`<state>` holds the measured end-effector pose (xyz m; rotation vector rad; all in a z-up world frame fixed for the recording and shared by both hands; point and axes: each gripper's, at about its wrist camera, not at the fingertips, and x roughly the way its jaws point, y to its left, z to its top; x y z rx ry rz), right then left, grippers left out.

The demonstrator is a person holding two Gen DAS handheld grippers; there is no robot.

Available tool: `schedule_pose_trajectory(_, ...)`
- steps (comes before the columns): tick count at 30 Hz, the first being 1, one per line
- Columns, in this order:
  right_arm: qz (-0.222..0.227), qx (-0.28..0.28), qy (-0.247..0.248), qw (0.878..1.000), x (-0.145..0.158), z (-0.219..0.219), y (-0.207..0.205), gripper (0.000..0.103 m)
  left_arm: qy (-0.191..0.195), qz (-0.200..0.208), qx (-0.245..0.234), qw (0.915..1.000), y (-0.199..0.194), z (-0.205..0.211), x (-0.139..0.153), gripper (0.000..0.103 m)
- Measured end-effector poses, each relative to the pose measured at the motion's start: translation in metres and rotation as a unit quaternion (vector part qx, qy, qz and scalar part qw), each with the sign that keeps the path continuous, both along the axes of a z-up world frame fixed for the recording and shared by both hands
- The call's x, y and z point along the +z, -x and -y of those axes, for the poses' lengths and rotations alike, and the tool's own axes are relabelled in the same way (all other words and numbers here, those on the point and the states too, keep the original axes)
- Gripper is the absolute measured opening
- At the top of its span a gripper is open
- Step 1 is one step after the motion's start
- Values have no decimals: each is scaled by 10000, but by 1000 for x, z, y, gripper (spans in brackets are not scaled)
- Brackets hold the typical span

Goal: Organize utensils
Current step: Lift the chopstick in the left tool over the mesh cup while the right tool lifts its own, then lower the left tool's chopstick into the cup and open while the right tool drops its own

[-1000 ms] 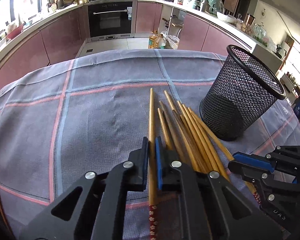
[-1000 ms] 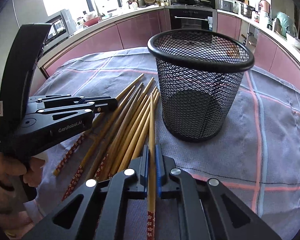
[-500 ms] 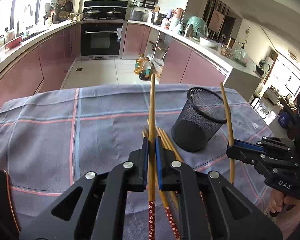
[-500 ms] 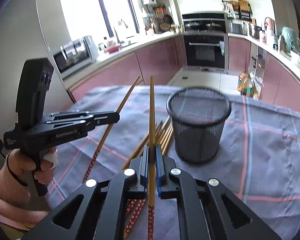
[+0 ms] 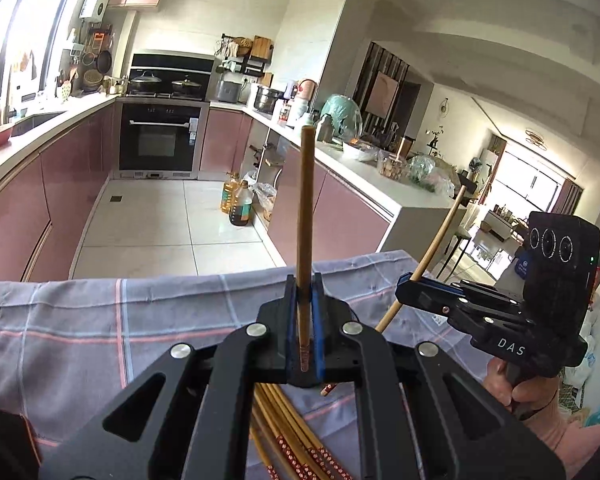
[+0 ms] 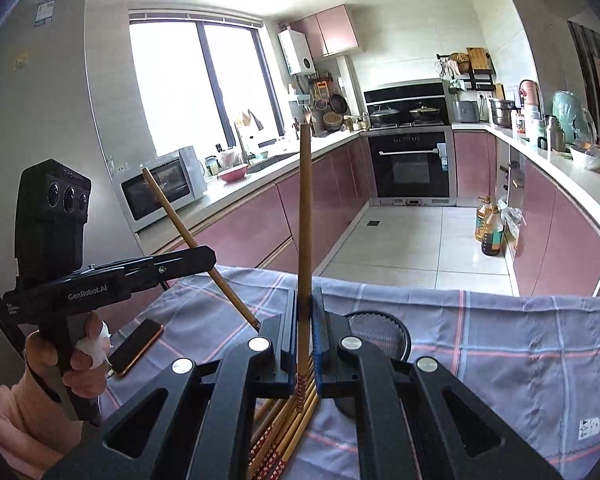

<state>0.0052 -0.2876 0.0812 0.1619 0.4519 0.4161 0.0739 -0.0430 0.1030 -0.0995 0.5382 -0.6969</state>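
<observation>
Pink-fronted kitchen cabinets run along both walls toward a black oven (image 5: 160,138), with white floor tiles and a bright window beyond. Nearer, the desk carries a grey checked cloth (image 5: 100,320). The left gripper (image 5: 305,316) is clamped on one chopstick (image 5: 305,208) that stands up from its jaws. The right gripper (image 6: 305,320) pinches a second chopstick (image 6: 305,208) the same way. More chopsticks (image 6: 288,424) lie bundled on the cloth just beside a black mesh cup (image 6: 380,330), and a phone (image 6: 136,346) rests near the left hand (image 6: 80,364).
</observation>
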Motion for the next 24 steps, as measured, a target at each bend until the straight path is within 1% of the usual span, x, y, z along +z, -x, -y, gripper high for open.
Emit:
schedule_pose_trajectory(3,176,-115,37,9998,19,10,-3,6,64,115,-97,9999,-5,13,17,7)
schedule_pose_trajectory(7,322,-257,149,9990,29,20,-8,5,21,277,-187,9994,-12,34,35,7)
schedule_pose_trajectory(10,231,-359,255,9988,25,25,-19,6,-134,214,-260,9993,-21,52,31,8)
schedule_pose_trajectory(14,-148,-340,391,9985,0,22,-35,6,-440,-86,-379,9983,-31,67,9,8)
schedule_pose_trajectory(17,-533,-234,473,9972,-19,19,-47,6,-637,-357,-489,9961,-35,73,-11,8)
schedule_pose_trajectory(22,-1135,-90,651,9914,-44,7,-64,6,-912,-744,-546,9915,-53,84,-49,8)
schedule_pose_trajectory(24,-1333,-55,706,9885,-53,3,-73,6,-957,-791,-511,9909,-61,85,-59,8)
